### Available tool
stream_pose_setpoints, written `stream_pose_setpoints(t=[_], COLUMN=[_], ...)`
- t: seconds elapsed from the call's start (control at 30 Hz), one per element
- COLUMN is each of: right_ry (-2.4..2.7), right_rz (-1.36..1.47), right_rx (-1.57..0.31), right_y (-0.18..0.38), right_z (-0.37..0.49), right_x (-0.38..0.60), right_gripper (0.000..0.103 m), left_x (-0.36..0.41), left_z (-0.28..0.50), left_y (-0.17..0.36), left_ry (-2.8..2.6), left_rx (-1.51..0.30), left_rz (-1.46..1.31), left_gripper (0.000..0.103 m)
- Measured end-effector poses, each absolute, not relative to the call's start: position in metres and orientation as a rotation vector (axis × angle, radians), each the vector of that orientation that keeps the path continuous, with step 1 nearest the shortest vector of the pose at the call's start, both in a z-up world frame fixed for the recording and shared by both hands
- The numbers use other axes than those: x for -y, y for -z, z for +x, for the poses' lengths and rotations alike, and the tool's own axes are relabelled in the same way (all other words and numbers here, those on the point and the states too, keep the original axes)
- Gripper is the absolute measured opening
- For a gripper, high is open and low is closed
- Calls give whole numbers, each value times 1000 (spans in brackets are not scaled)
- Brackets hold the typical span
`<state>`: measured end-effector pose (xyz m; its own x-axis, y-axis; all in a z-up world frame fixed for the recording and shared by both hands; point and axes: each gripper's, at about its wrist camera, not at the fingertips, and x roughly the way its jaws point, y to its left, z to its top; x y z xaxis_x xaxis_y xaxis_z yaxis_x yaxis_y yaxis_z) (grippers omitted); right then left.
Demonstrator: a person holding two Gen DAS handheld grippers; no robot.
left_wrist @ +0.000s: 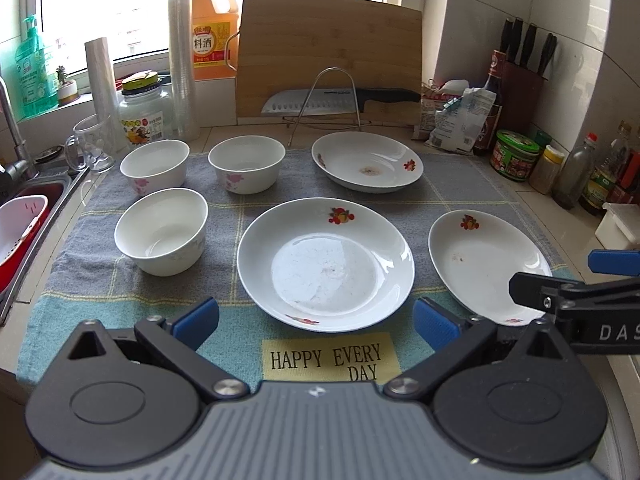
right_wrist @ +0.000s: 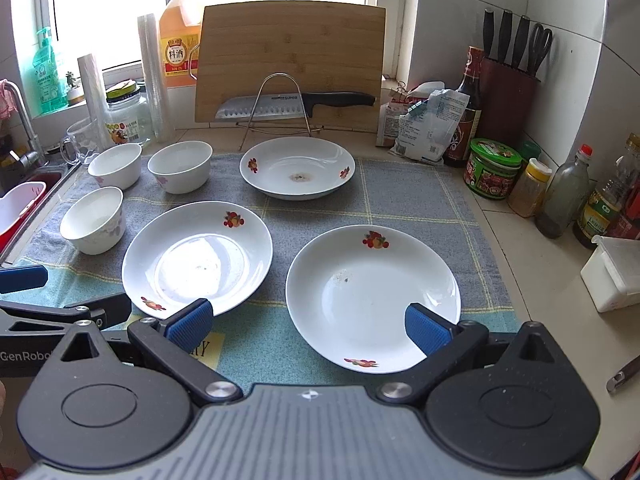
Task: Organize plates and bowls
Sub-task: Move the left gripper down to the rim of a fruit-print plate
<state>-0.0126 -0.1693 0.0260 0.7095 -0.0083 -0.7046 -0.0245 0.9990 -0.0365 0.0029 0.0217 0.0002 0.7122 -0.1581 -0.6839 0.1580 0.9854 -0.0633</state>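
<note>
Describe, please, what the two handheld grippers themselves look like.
Both match: the left gripper and the right gripper have black linkage arms with silver pivot bolts, textured blue finger pads, and a ribbed grey body. White lettering marks their sides. No cables or sleeves show.

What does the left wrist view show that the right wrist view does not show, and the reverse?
Only the left wrist view shows the whole yellow label reading HAPPY EVERY DAY, framed by the open left gripper.

Only the right wrist view shows a metal tool lying on the counter at the right edge, and the open right gripper over the near right plate.

Both show three bowls, three plates, the knife on its rack and the cutting board.
</note>
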Motion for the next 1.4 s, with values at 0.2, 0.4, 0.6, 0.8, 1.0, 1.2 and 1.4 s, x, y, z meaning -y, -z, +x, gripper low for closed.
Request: stream_pose_setpoints(t=[0.2, 0.4, 0.6, 0.8, 1.0, 1.2, 1.4], right_ry=[28, 14, -17, -46, -82, -114, -146], right_rz=[-53, -93, -107, -97, -94, -83, -112], right_rx=[-744, -729, -752, -765, -780, -824, -835], right_y=[-29, -24, -6, 20, 48, 78, 96], right_z=[-24, -36, -38, -33, -20, -5, 6], right_x=[171, 179, 195, 221, 250, 273, 280], right_gripper=[103, 103, 103, 103, 103, 103, 103], left_x=[-24, -21, -20, -3, 28, 59, 83], left_z=[4, 5, 14, 33, 52, 72, 86], left_y=[6, 10, 10, 12, 18, 22, 23], left_ry=[251, 303, 379, 395, 429, 465, 505], left_rx=[-743, -734, -731, -760, -786, -803, -767], left_rz=[14, 24, -12, 0, 55, 85, 122], left_gripper=[102, 102, 102, 102, 102, 102, 102])
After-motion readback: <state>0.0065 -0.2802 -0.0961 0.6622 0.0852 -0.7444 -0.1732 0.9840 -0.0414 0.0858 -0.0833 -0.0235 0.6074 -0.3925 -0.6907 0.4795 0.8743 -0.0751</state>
